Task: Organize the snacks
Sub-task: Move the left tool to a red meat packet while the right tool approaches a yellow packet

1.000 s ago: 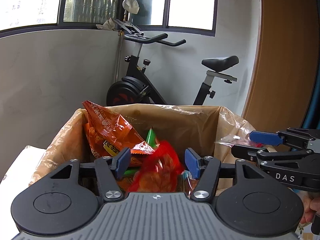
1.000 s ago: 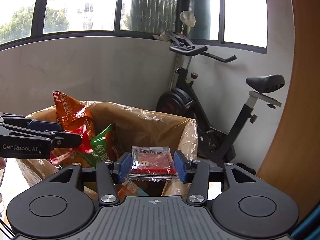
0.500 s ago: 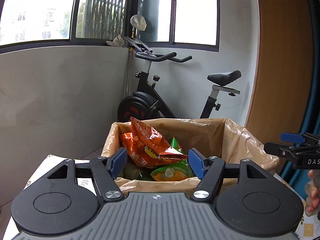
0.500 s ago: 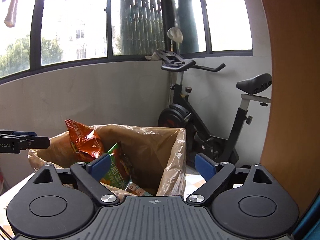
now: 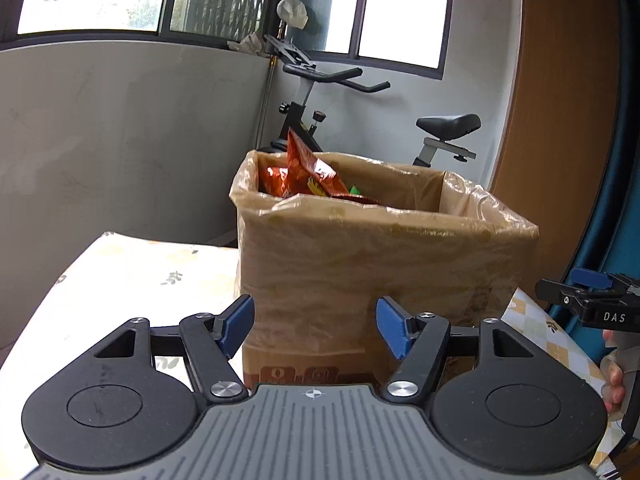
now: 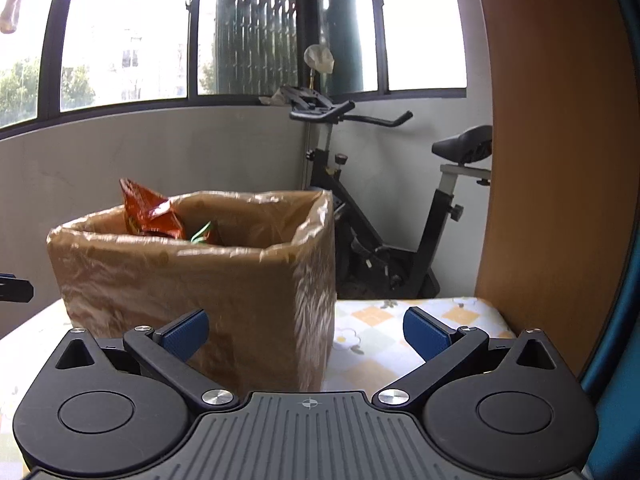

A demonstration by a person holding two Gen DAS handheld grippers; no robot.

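A cardboard box (image 5: 380, 264) lined with a clear plastic bag stands on the table. An orange snack bag (image 5: 308, 172) sticks out of the box, with a green packet (image 5: 355, 190) beside it. My left gripper (image 5: 316, 322) is open and empty, just in front of the box wall. In the right wrist view the same box (image 6: 180, 280) and orange bag (image 6: 148, 216) show. My right gripper (image 6: 306, 330) faces the box's near right corner; its jaws are opening wide with nothing between them. It also appears at the right edge (image 5: 592, 292) of the left wrist view.
The table (image 6: 380, 336) has a flowered checked cover. An exercise bike (image 6: 380, 240) stands behind it by the window wall. A curved wooden panel (image 5: 560, 120) rises on the right. A person's hand (image 5: 614, 376) holds the right gripper.
Both grippers have drawn back from over the box and sunk to its side. The left let go of a red bag, the right opened and let go of a clear packet.
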